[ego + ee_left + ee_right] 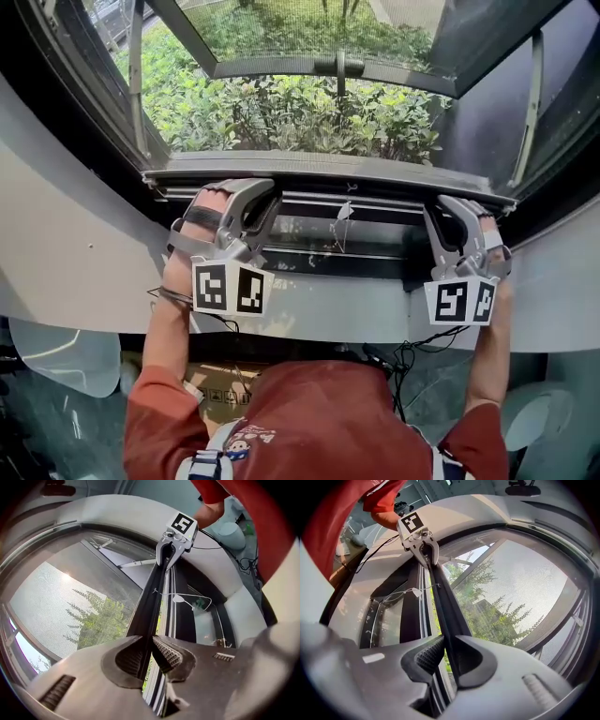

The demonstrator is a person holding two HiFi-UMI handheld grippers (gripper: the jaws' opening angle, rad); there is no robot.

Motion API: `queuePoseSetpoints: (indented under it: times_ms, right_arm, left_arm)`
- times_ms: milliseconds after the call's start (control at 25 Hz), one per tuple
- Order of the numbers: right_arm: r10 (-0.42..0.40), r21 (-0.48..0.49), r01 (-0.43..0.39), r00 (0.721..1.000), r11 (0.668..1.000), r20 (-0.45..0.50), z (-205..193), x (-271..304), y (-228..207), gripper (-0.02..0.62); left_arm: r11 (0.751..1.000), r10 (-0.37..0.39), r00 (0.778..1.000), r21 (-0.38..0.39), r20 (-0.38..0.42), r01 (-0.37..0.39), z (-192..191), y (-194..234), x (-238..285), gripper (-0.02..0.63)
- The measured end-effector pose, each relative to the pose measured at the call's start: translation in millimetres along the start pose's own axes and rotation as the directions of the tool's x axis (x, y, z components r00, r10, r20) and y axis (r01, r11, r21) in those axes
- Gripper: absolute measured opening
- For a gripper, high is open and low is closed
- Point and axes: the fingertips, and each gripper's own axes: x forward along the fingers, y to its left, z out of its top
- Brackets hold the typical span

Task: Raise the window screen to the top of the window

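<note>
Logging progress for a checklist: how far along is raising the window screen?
Done: the left claw and right claw are each clamped on the screen bar. In hand: the bar sits just above the sill, with a narrow gap beneath. Left: nearly the whole lift to the window's top.

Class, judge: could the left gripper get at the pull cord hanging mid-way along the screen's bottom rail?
Probably, once it lets go: the left gripper is shut on the bottom rail, as is the right gripper. The pull cord hangs between them, nothing in the way.

Black screen bar [151,597], grey mesh [525,588], red shirt [309,417]
</note>
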Motion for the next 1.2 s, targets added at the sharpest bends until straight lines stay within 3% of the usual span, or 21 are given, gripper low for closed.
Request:
queuePoseSetpoints:
  times_ms: [400,640,880,1200]
  right_arm:
    - [-0.111,-0.076,0.113,0.993,0.991,0.033,20,-7,-46,0.08]
    - [-0.147,-0.139,0.147,0.989,0.979,0.006,26,-6,-64,0.06]
    - [-0.21,-0.223,0.197,0.977,0.955,-0.036,30,0,-78,0.046]
    - [-0.287,-0.292,0.251,0.954,0.923,-0.086,37,-2,-90,0.041]
  left_arm:
    - [0.994,0.104,0.994,0.036,0.026,-0.105,19,48,-10,0.061]
    - [0.982,0.17,0.985,0.08,0.033,-0.172,25,67,-12,0.06]
    - [0.956,0.267,0.964,0.123,0.007,-0.266,28,82,-9,0.052]
    - [0.918,0.349,0.934,0.225,-0.072,-0.326,33,95,-11,0.043]
